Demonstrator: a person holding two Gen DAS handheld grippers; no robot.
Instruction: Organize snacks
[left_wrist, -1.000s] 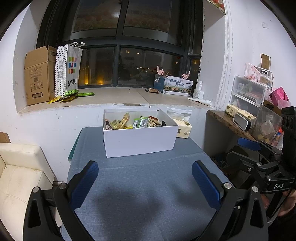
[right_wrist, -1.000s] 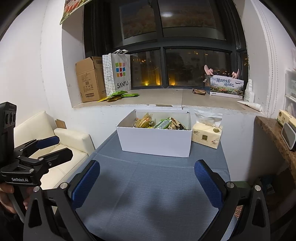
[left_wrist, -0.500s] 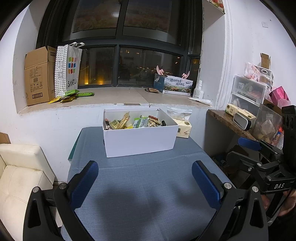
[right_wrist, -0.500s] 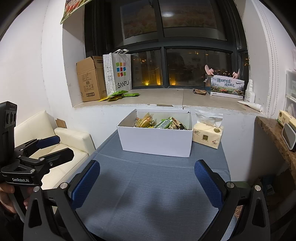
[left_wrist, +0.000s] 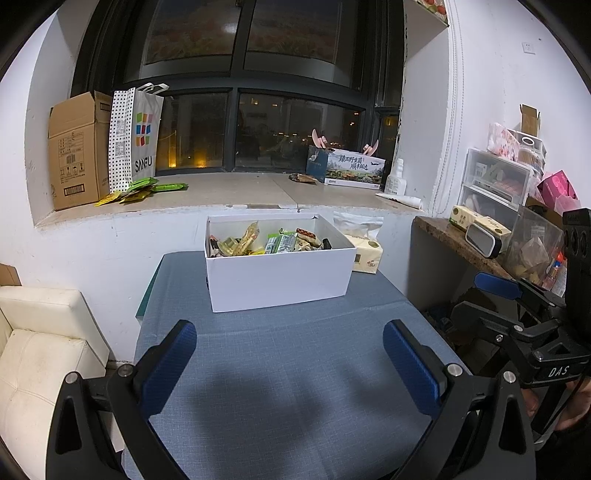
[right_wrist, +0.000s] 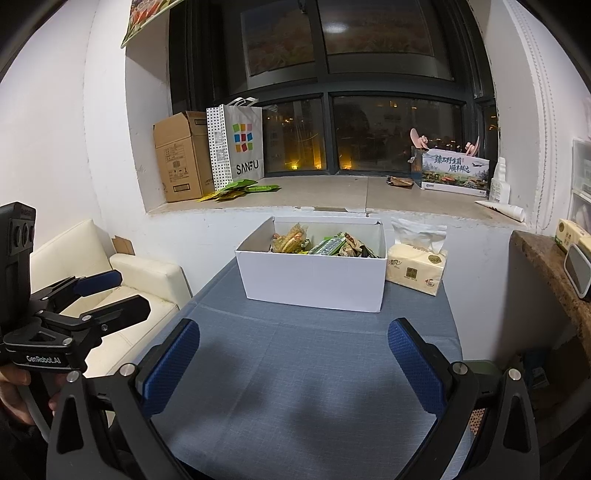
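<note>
A white open box (left_wrist: 277, 277) filled with several wrapped snacks (left_wrist: 258, 242) stands at the far side of a table with a blue-grey cloth (left_wrist: 288, 387). It also shows in the right wrist view (right_wrist: 314, 280), with the snacks (right_wrist: 321, 243) inside. My left gripper (left_wrist: 290, 354) is open and empty, above the near part of the cloth, well short of the box. My right gripper (right_wrist: 293, 354) is open and empty, likewise held back from the box. Each gripper shows at the edge of the other's view.
A tissue pack (right_wrist: 417, 269) sits right of the box. The window sill holds a cardboard box (left_wrist: 74, 151), a SANFU paper bag (left_wrist: 136, 136), green packets (left_wrist: 140, 186) and a printed carton (left_wrist: 351, 168). A cream sofa (left_wrist: 37, 350) is left; a cluttered shelf (left_wrist: 491, 236) right.
Both views have shifted very slightly; the grippers stay open and the box and snacks have not moved.
</note>
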